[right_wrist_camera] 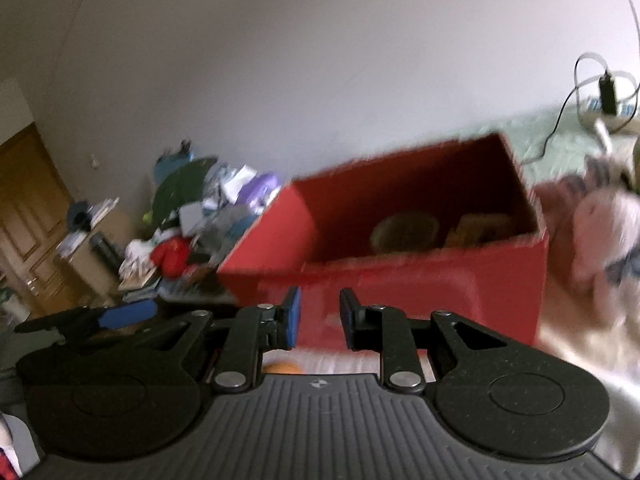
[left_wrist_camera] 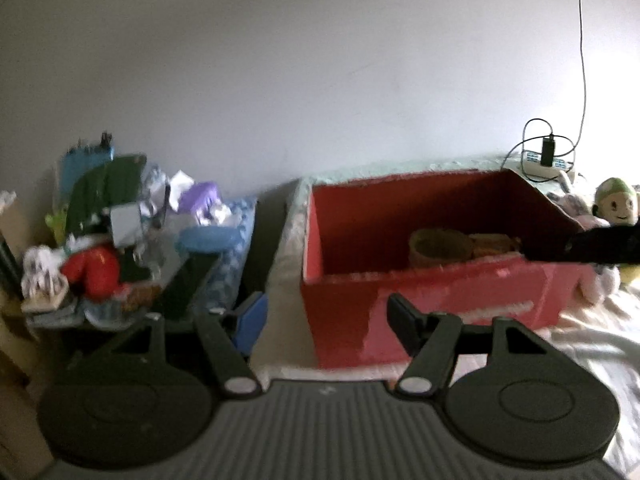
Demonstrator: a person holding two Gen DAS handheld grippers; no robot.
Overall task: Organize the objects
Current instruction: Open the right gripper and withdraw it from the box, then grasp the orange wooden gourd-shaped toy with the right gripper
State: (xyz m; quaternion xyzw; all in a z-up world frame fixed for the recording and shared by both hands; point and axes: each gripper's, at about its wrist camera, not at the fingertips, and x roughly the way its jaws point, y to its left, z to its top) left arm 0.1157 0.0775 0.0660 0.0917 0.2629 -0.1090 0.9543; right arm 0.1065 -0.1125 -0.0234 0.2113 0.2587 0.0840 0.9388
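A plain white wall (left_wrist_camera: 280, 80) backs the scene, and a bed with pale bedding (left_wrist_camera: 592, 344) carries the task's things. A red box (left_wrist_camera: 432, 280) sits open-topped on the bedding near the wall. Inside, toward its right half, lie a round brownish container (left_wrist_camera: 438, 246) and a tan object (left_wrist_camera: 494, 244) beside it (both blurred; their exact nature cannot be told). Right of the box, touching or just beside its end wall, rests a pink-and-white plush toy (right_wrist_camera: 600, 240), with a green-hatted doll (left_wrist_camera: 614, 200) behind it. A white power strip (left_wrist_camera: 546, 166) with a black plug and cables lies near the wall beyond the box.

Left of the bed stands a cluttered surface (left_wrist_camera: 176, 288) heaped with mixed items, among them a red-clothed figure (left_wrist_camera: 94, 268) and a purple item (left_wrist_camera: 202, 198). A wooden door (right_wrist_camera: 28, 216) shows at far left in the right wrist view.

The left gripper (left_wrist_camera: 324, 320) hangs before the box's front left corner, its fingers spread wide and empty. The right gripper (right_wrist_camera: 318, 320) faces the box's front wall, fingers narrowly parted with nothing between them. An orange object (right_wrist_camera: 282, 367) shows just below it, largely hidden.
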